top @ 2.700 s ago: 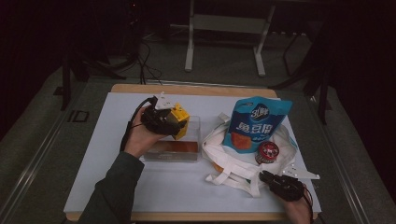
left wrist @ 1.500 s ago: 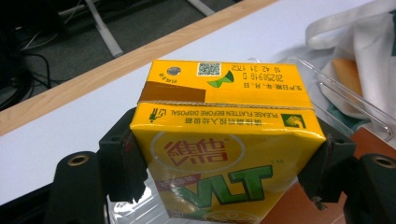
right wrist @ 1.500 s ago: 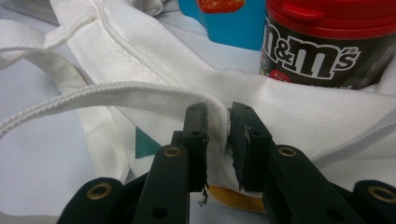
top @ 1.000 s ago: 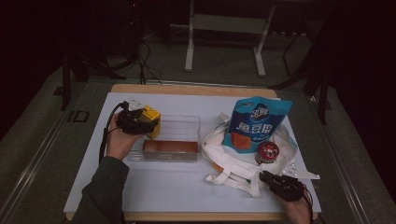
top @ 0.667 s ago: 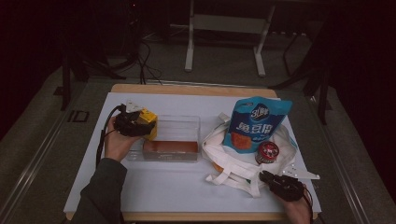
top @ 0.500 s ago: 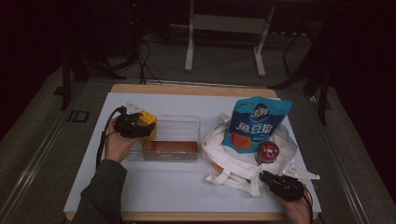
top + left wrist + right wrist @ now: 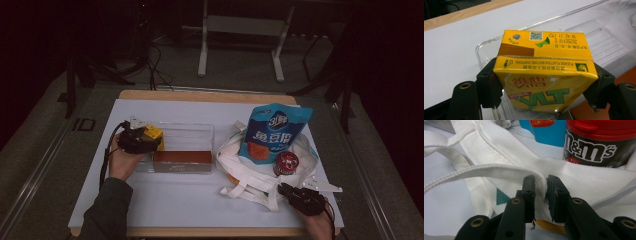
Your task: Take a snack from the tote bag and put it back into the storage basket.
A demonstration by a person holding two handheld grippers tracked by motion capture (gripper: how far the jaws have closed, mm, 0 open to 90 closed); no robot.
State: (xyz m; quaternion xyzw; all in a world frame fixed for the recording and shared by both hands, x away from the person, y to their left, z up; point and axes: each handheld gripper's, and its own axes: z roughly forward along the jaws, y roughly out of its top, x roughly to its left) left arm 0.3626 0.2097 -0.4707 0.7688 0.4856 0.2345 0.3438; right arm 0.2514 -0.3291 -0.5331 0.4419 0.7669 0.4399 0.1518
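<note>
A yellow drink carton [image 7: 541, 75] sits between the jaws of my left gripper [image 7: 142, 141], which is shut on it. The carton [image 7: 152, 135] hangs over the left end of a clear plastic tray [image 7: 185, 132]; the tray's rim [image 7: 481, 47] shows beneath it. A brown box [image 7: 182, 158] lies along the tray's near side. My right gripper [image 7: 540, 185] is shut on the rim of a white cloth bag [image 7: 584, 175]. In the high view the bag [image 7: 235, 165] lies right of the tray, with my right gripper [image 7: 285, 189] at its near edge.
A blue snack pouch [image 7: 272, 132] stands in the bag beside a red-lidded candy jar [image 7: 286, 163], seen close as the jar [image 7: 596, 142]. The white mat [image 7: 165, 200] covers the wooden table [image 7: 200, 95]. Stands and cables sit on the floor behind.
My left gripper has carried the yellow carton leftwards from the tray's middle to its left end and a little lower. The right gripper has held still on the bag.
</note>
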